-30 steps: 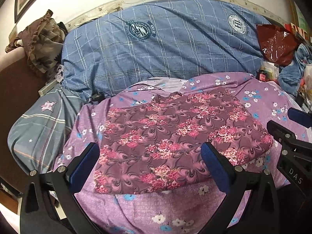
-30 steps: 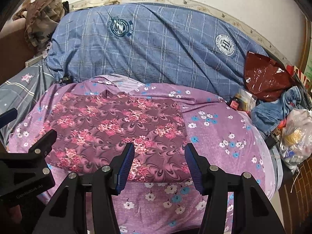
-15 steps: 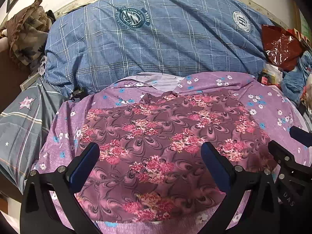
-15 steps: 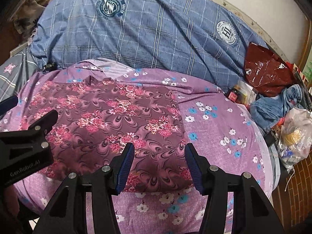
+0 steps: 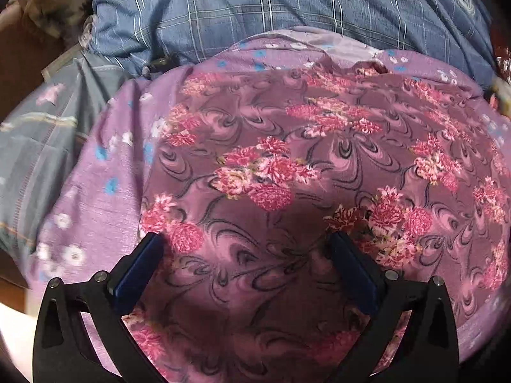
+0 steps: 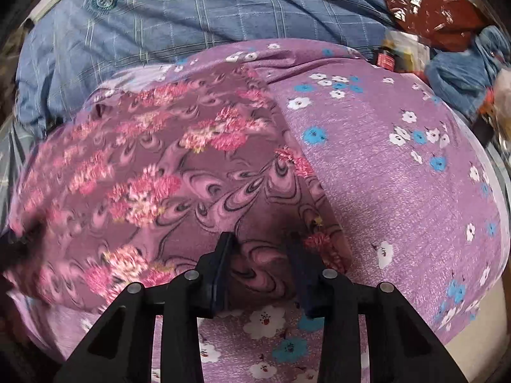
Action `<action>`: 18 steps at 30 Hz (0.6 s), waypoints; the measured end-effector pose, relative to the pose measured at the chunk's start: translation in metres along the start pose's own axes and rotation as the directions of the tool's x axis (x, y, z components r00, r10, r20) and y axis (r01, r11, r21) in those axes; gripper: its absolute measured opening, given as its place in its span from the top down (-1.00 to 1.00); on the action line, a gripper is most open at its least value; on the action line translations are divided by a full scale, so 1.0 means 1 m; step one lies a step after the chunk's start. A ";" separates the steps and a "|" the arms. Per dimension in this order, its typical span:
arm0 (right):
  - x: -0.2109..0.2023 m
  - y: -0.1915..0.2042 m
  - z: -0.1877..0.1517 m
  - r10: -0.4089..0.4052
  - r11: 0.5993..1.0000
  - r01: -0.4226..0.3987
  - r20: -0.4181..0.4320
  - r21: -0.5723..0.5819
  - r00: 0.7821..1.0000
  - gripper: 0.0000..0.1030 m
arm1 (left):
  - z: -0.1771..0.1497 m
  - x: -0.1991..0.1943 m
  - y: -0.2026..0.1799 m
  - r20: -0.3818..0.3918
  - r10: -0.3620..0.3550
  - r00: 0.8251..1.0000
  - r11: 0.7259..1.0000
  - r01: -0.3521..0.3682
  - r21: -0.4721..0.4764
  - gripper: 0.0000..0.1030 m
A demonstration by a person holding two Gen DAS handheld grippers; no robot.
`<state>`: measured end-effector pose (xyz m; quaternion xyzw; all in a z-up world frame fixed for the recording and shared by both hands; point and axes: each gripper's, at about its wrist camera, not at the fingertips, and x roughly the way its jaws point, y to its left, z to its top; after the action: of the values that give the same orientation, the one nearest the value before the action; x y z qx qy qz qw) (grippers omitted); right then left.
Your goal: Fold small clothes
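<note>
Left wrist view: the maroon floral garment (image 5: pixel 287 191) is seen spread flat on the purple flowered sheet (image 5: pixel 92 198), filling the picture from the centre out to 3 o'clock and down to 6 o'clock. The left gripper (image 5: pixel 246 255) is held low over the cloth at 6 o'clock with its jaws wide apart, a broad stretch of fabric lying between the blue pads (image 5: pixel 137 271), which press on nothing. At 12 o'clock a blue checked quilt (image 5: pixel 255 6) is banked behind the sheet; at 9 o'clock a grey pillow with a star print (image 5: pixel 41 134) is seen.

In the right wrist view the garment (image 6: pixel 159 175) is found from the centre towards 9 o'clock, its right edge running towards 5 o'clock. The right gripper (image 6: pixel 262 258) is set at that lower right corner, at 6 o'clock, its jaws closing with a fold of the cloth between them; whether the pads already pinch it cannot be told. At 1 o'clock a dark red plastic bag (image 6: pixel 431 9) lies by the quilt.
</note>
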<state>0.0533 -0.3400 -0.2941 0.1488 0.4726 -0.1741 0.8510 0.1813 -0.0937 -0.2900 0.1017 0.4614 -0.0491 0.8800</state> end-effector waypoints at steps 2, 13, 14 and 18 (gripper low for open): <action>-0.008 0.005 0.009 0.000 1.000 0.001 0.029 -0.011 1.000 0.32 | 0.002 -0.008 -0.001 0.022 -0.011 1.000 1.000 0.011 0.012 -1.00; 0.064 0.037 0.133 0.104 0.992 -0.101 -0.049 0.070 0.993 0.28 | 0.026 -0.015 -0.004 0.113 -0.026 0.993 1.000 0.024 0.020 -1.00; 0.076 0.037 0.139 0.110 0.990 -0.103 -0.076 0.092 0.991 0.30 | 0.029 -0.011 -0.001 0.101 -0.014 0.995 1.000 0.014 0.007 -1.00; 0.113 0.043 0.159 0.058 0.993 -0.045 -0.121 0.113 0.991 0.30 | 0.032 0.012 0.017 -0.004 0.045 0.999 0.997 -0.045 -0.055 -1.00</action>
<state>0.2475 -0.3860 -0.3056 0.2183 0.5101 -0.1683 0.8147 0.2169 -0.0846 -0.2802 0.0878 0.4612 -0.0164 0.8828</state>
